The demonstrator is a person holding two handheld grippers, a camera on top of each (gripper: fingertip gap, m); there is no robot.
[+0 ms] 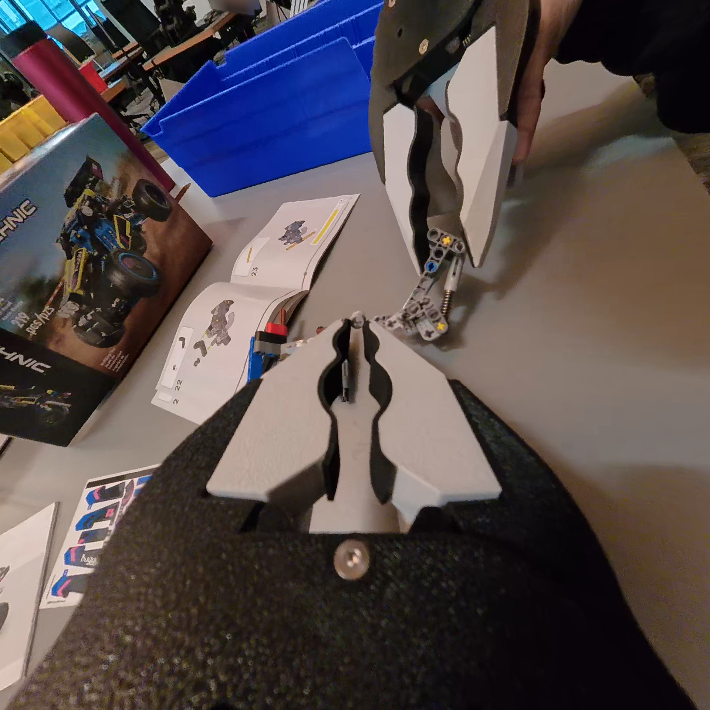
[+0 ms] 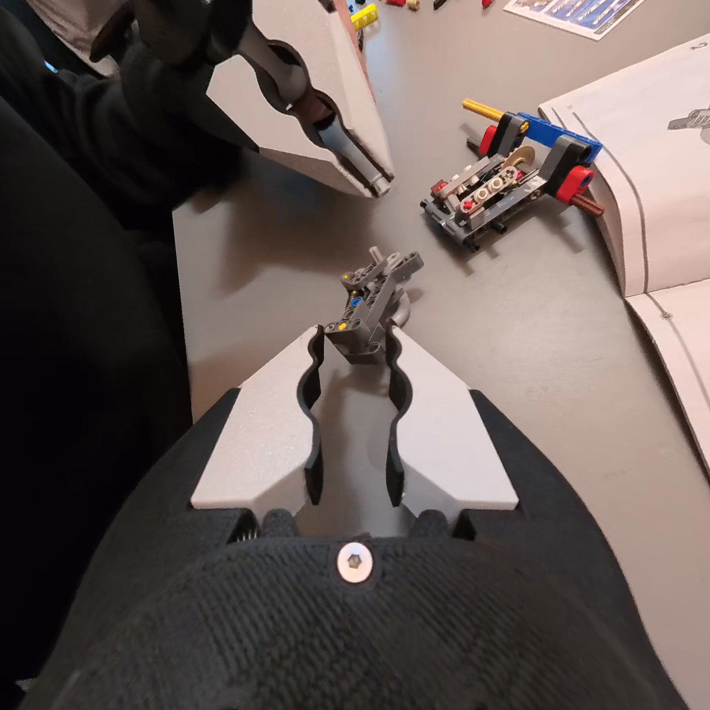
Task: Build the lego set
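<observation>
Right wrist view showed the right hand-held gripper (image 2: 355,338) partly closed on the grey lego sub-assembly (image 2: 369,307), its far end resting on the worktop (image 2: 538,384), apparently steadied to take a part. At 11 o'clock, the left hand-held gripper (image 2: 380,184) pinched a light grey pin (image 2: 359,161). At 2 o'clock lay the chassis (image 2: 507,184), beside the open instruction booklet (image 2: 653,192).

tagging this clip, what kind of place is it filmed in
Probably a shared workshop or lab: rows of long tables behind, blue storage bins on the grey worktable, and big windows at the back.
</observation>
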